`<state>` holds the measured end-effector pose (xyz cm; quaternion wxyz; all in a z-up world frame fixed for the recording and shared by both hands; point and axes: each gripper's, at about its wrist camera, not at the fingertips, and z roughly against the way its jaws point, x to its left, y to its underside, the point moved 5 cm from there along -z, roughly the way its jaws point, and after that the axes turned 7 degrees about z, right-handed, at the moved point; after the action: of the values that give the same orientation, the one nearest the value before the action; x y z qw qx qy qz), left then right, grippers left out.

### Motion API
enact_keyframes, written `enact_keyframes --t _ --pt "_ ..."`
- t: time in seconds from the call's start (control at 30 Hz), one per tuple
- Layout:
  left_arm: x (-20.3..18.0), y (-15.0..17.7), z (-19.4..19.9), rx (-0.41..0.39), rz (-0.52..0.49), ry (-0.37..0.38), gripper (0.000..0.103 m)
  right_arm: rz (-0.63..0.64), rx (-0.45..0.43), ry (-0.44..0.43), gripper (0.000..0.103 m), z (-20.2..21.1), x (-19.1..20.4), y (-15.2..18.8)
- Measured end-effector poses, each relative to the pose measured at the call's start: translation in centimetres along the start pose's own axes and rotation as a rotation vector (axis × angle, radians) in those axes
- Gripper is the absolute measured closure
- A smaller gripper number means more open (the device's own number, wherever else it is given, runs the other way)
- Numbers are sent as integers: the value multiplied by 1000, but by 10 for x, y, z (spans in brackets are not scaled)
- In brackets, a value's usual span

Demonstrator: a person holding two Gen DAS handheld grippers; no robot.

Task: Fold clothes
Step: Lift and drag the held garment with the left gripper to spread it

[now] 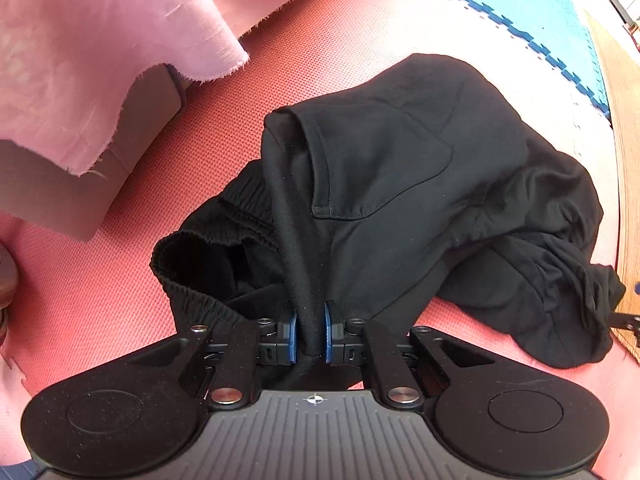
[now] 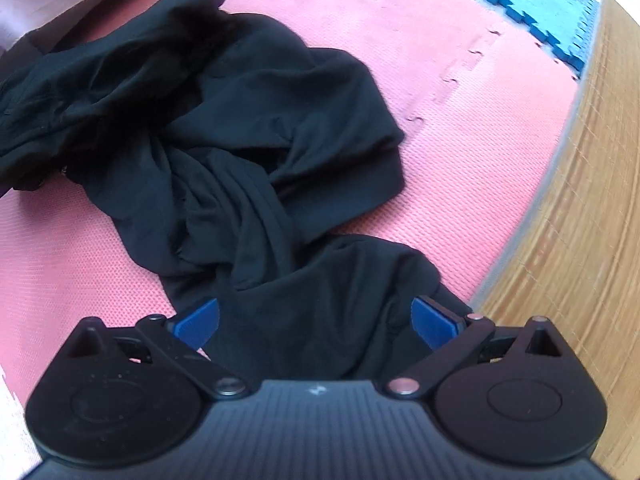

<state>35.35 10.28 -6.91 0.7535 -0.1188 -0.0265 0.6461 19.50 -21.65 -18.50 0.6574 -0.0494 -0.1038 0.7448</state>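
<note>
Black trousers lie rumpled on the pink foam mat, filling the centre and right of the left wrist view. At bottom centre of that view the left gripper has its blue pads pressed together on a narrow ridge of the black cloth, apparently a side seam just below the elastic waistband at lower left; holding there would let the waist end be lifted and drawn straight. A patch pocket faces up beyond the pinch.

In the right wrist view, the right gripper sits at bottom centre with its pads spread wide, cloth lying between them but not squeezed, so it seems poised over the leg end, not gripping it. Further out, the legs twist over each other through mid-frame toward a cuff at centre right. Nothing here is flat or folded; the twist would need pulling out before any crease holds.

At upper left of the left view a pink cloth drapes over a grey box.
</note>
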Motion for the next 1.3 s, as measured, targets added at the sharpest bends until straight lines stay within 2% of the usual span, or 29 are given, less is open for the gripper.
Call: enact_keyframes --t 0.17,0.23,0.33,0.5,0.6,0.73,0.83,0.93,1.1,1.2,1.3 --pt "1 23 31 9 -25 -23 91 86 -31 -40 0 -14 24 -17" --pt "3 35 42 18 -23 -31 91 116 -23 -29 0 -26 28 -22" --pt "11 59 63 39 -32 -76 91 143 -22 -35 0 -38 33 -28" --pt "16 99 102 88 -25 -123 91 196 -27 -61 0 -15 43 -18" --pt "21 137 129 112 25 -124 90 227 -30 -77 0 -2 49 -12" --pt "23 190 160 117 140 -172 90 269 -34 -98 0 17 58 -4" --pt "27 245 185 106 225 -209 90 301 -37 -114 0 31 64 2" --pt "13 305 203 84 288 -233 90 332 -40 -130 0 45 70 8" --pt "-13 393 224 17 343 -263 90 427 -100 -110 0 111 94 42" --pt "-28 434 226 -35 363 -257 90 521 -142 -97 0 166 110 85" --pt "-37 466 224 -86 388 -237 90 543 -193 -102 0 210 114 129"
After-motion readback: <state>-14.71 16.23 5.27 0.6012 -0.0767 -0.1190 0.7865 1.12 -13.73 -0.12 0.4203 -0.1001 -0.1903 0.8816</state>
